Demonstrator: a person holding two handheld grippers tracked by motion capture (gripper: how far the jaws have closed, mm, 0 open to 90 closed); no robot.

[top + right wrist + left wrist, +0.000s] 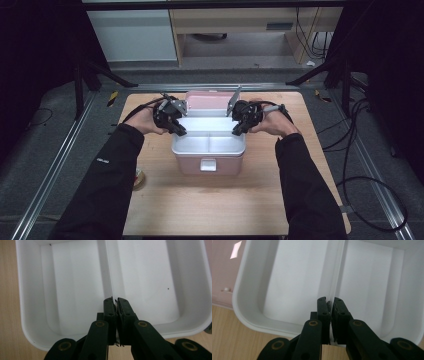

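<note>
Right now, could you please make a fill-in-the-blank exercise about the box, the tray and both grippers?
1. The white tray sits in a box whose colour is ____.
2. A divider splits the tray into ____ compartments.
3. The left gripper and the right gripper are each shut on the tray's ____.
4. The box stands on a ____ table.

Missing words: pink; two; divider; wooden

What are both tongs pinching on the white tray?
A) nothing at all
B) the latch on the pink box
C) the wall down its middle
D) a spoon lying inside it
C: the left tongs and the right tongs are each closed on the thin middle divider of the white tray, which sits over the pink box.
</note>
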